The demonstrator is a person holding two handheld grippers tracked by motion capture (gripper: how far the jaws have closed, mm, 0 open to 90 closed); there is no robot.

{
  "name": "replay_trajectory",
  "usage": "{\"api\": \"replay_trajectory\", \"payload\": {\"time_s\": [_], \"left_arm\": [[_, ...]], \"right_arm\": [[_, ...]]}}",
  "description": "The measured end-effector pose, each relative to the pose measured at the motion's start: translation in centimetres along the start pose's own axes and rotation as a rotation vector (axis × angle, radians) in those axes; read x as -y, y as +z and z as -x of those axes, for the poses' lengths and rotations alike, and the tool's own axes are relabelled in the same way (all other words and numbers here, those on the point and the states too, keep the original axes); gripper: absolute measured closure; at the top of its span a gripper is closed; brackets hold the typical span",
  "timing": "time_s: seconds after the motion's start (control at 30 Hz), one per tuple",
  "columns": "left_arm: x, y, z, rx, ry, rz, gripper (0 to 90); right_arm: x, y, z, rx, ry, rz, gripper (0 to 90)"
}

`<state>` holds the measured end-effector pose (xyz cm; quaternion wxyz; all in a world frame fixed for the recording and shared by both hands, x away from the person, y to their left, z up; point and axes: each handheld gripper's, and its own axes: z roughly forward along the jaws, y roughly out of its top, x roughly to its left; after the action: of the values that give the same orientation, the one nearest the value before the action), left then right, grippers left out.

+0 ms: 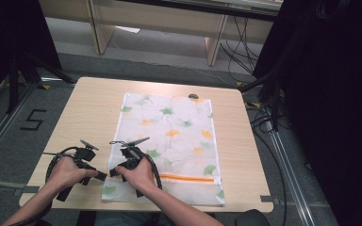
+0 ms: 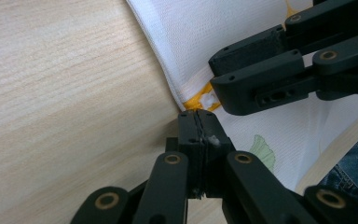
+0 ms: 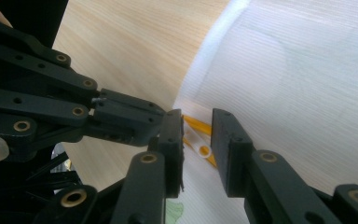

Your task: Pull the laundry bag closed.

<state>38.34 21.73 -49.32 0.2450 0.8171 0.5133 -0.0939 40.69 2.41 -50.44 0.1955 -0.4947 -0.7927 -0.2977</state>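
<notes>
A: Table (image 1: 89, 113) spans mid-frame in the high view. Mesh laundry bag (image 1: 169, 141) lies flat on it, centre to lower right, orange zipper (image 1: 186, 178) running along the near edge.

B: Grippers?

A: Both sit at the bag's lower-left corner. Left gripper (image 2: 198, 135), bottom centre of its own view: jaws pressed together, tip touching the bag edge at the zipper end. Can't tell if any fabric is pinched. Right gripper (image 3: 197, 140): jaws apart, straddling the white zipper pull (image 3: 200, 148), pads not on it.

B: So it's the zipper step.

A: My read, yes. Left should pin the corner so the mesh doesn't bunch. Right needs the pull centred between the pads (image 3: 223, 140), then close fully before dragging along the orange tape. Keep the drag low and parallel to the tape, or the tab slips out.
</notes>
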Motion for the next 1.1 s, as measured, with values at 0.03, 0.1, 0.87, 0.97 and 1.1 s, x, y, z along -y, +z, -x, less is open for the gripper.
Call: {"api": "replay_trajectory", "payload": {"time_s": [0.03, 0.1, 0.87, 0.97, 1.1], "left_arm": [[0.0, 0.0, 0.0, 0.001, -0.001, 0.000, 88.6], [0.0, 0.0, 0.0, 0.002, -0.002, 0.000, 88.6], [0.1, 0.2, 0.1, -0.002, -0.004, -0.013, 88.1], [0.0, -0.1, 0.2, 0.008, -0.004, 0.000, 87.9], [0.0, -0.1, 0.4, 0.008, -0.001, -0.007, 87.9]], "right_arm": [[0.0, 0.0, 0.0, -0.002, 0.007, -0.004, 74.8], [0.1, -0.2, -0.1, -0.007, 0.037, -0.013, 74.9], [0.2, 0.0, 1.0, -0.046, -0.046, 0.030, 74.9], [0.3, 0.2, 0.8, -0.042, -0.045, 0.032, 74.6], [0.3, -0.1, 0.4, -0.029, 0.032, -0.008, 76.8]]}}
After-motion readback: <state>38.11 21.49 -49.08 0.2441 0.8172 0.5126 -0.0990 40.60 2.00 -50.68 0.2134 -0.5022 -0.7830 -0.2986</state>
